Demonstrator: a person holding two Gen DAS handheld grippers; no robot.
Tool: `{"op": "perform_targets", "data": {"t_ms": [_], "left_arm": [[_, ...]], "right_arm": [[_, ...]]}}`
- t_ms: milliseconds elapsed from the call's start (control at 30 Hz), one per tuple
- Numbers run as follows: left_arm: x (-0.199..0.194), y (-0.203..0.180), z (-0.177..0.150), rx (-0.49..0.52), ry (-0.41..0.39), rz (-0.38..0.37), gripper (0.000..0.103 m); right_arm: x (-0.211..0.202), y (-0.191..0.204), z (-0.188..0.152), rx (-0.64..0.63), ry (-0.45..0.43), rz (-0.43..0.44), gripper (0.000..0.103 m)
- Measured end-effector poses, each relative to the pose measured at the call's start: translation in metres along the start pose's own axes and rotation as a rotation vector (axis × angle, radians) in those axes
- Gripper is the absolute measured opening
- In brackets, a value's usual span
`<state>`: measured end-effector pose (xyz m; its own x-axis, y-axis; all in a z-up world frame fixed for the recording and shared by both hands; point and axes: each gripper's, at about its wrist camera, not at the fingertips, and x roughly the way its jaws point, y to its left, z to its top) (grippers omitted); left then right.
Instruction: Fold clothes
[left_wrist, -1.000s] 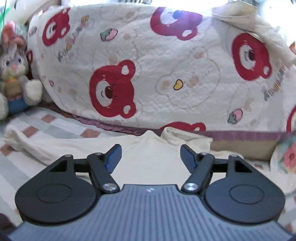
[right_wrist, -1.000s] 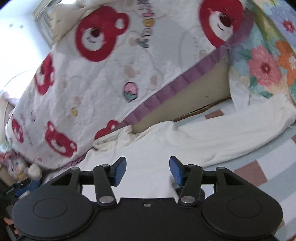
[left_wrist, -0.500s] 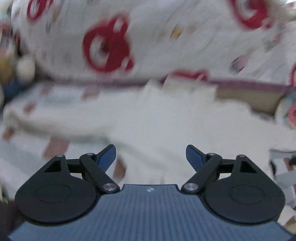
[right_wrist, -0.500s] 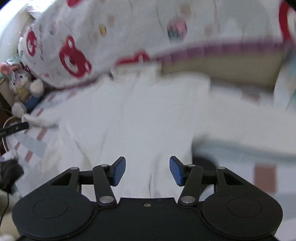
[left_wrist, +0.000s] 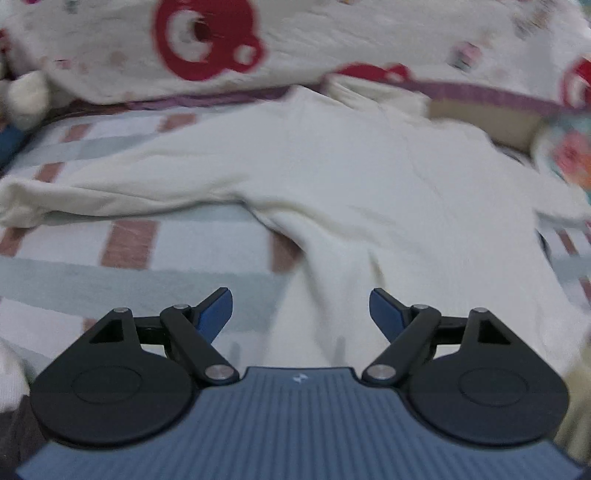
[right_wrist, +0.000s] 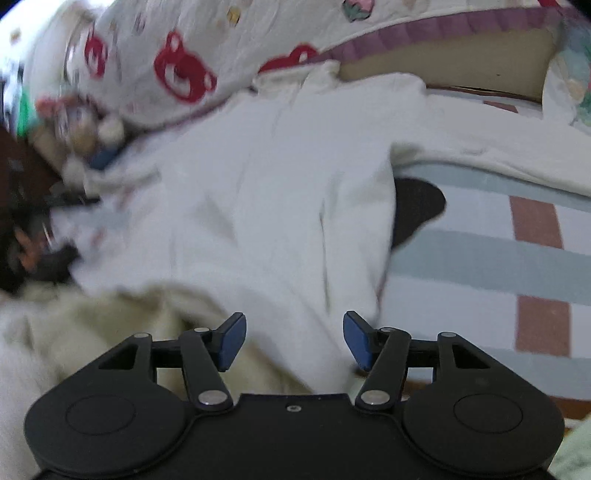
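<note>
Now both grippers have drawn back from the bear-print quilt (left_wrist: 332, 44); the cream long-sleeved knit top (left_wrist: 351, 177) lies spread flat on the striped bed (left_wrist: 74, 266), unfolded. Left gripper (left_wrist: 301, 310) and right gripper (right_wrist: 294, 338) show fingers spread, empty, near its hem.

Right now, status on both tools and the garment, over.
Left tool open, empty. Right tool open, empty. Cream long-sleeved top spread flat on the striped sheet, unfolded. Dark object partly under its edge near the right sleeve.

Two low wrist views near the cream garment (left_wrist: 351, 177) (right_wrist: 266, 192), facing the bear-print quilt (left_wrist: 295, 44) (right_wrist: 177, 59); both shared.
</note>
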<state>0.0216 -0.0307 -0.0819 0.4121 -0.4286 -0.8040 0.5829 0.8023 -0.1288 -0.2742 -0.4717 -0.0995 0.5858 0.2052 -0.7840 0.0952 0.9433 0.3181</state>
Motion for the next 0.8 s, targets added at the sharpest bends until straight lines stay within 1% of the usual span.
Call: {"op": "perform_targets", "data": {"t_ms": [67, 100, 167, 233, 267, 300, 333, 367, 400, 533, 633, 700, 733, 800], "left_arm": [[-0.005, -0.015, -0.004, 0.085, 0.009, -0.044, 0.081], [-0.007, -0.023, -0.006, 0.126, 0.011, -0.067, 0.081], [-0.01, -0.044, -0.012, 0.229, 0.029, -0.132, 0.082], [-0.013, -0.064, -0.02, 0.335, 0.052, -0.194, 0.082], [-0.014, -0.074, -0.024, 0.387, 0.064, -0.22, 0.082], [-0.016, -0.082, -0.028, 0.431, 0.076, -0.243, 0.082], [-0.016, -0.088, -0.031, 0.459, 0.087, -0.257, 0.082], [-0.016, -0.093, -0.033, 0.478, 0.098, -0.266, 0.082], [-0.015, -0.096, -0.034, 0.486, 0.107, -0.273, 0.082], [-0.007, -0.112, -0.031, 0.479, 0.132, -0.318, 0.082], [0.002, -0.137, -0.025, 0.495, 0.144, -0.377, 0.083], [0.008, -0.158, -0.024, 0.539, 0.147, -0.395, 0.083], [0.013, -0.168, -0.027, 0.567, 0.148, -0.386, 0.083], [0.027, -0.186, -0.034, 0.621, 0.15, -0.341, 0.083]], "right_arm": [[0.008, 0.0, -0.01, -0.029, 0.034, -0.044, 0.064], [0.013, -0.001, -0.014, -0.037, 0.047, -0.063, 0.066], [0.018, -0.008, -0.017, 0.012, 0.01, -0.065, 0.067], [0.018, -0.022, -0.015, 0.102, -0.05, -0.058, 0.067], [0.019, -0.028, -0.014, 0.141, -0.064, -0.048, 0.066], [0.02, -0.033, -0.013, 0.174, -0.077, -0.035, 0.056], [0.02, -0.036, -0.012, 0.192, -0.092, -0.032, 0.043], [0.02, -0.037, -0.01, 0.192, -0.101, -0.041, 0.01], [0.018, -0.037, -0.008, 0.189, -0.112, -0.06, 0.007], [0.008, -0.022, 0.013, 0.148, -0.203, -0.102, 0.006], [0.0, -0.011, 0.038, 0.108, -0.26, -0.132, 0.005], [-0.004, -0.004, 0.055, 0.083, -0.292, -0.147, 0.005], [-0.007, -0.001, 0.064, 0.071, -0.308, -0.155, 0.005], [-0.011, 0.006, 0.08, 0.048, -0.339, -0.17, 0.005]]}}
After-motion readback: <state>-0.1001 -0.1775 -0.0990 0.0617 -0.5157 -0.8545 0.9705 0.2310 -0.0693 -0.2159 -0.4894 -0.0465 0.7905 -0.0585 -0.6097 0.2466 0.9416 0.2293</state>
